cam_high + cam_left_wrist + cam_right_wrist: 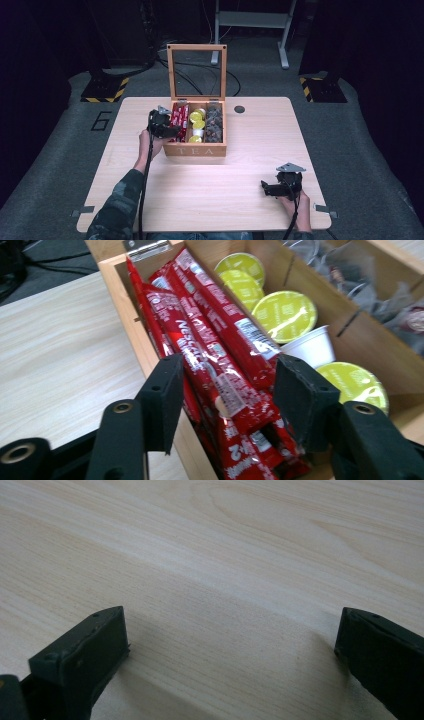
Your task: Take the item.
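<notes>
Starting at the left side of the table [125, 165], the left gripper [225, 390] is parked over the leftmost compartment of the wooden tea box [195, 149], the one with "TEA" on its front and its glass lid standing open at the back. Its jaws are spread wide, straddling the bundle of red Nescafé stick packets [215, 355] that lie lengthwise in that compartment, but they aren't pinching anything: there's a gap on both sides, and the packets look settled in the box. Looks to me like the grab is only lined up, so pretty much the whole job is left: closing on a packet, lifting it clear of the wall, and setting it wherever it's going. Nothing sits out on the table yet, far as I can see. Next compartment over holds yellow-green-lidded capsules [284, 315] plus a small white cup [314, 345] tipped on its side, and the right-hand one has dark, clear-wrapped pouches [214, 122], too blurry to name. Way over at the near right corner, well apart from the box, the right gripper [272, 189] is sitting low over bare wood with its jaws wide open and empty, just idling I'd guess.
</notes>
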Demonstrator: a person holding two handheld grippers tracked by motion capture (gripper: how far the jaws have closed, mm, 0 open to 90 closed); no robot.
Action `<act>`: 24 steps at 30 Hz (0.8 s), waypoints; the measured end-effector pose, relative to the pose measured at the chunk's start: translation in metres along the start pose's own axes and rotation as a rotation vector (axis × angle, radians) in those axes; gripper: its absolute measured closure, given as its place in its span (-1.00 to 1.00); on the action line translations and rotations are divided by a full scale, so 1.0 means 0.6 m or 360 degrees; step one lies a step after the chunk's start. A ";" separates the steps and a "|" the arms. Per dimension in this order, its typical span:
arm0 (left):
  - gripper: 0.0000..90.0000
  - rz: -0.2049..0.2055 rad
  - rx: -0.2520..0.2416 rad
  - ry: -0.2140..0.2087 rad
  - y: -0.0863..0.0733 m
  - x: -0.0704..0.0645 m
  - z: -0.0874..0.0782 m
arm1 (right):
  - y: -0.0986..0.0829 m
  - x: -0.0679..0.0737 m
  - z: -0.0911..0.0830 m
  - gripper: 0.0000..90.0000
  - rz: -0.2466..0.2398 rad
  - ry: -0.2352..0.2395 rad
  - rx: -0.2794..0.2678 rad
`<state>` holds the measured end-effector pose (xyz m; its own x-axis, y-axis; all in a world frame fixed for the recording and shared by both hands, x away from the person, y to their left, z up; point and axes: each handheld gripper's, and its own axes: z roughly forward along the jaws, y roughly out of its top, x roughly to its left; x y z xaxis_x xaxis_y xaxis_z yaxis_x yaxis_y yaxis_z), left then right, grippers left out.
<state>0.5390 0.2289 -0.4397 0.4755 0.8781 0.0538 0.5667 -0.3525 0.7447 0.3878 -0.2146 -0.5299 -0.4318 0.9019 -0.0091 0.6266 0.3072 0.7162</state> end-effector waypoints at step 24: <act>0.50 0.0028 0.0092 0.0109 0.001 -0.010 0.030 | 0.000 0.001 0.000 -1.00 0.0002 0.0004 -0.0004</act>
<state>0.5484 0.2175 -0.4519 0.4398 0.8909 0.1131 0.5978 -0.3844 0.7035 0.3876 -0.2140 -0.5301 -0.4329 0.9014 -0.0065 0.6256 0.3056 0.7178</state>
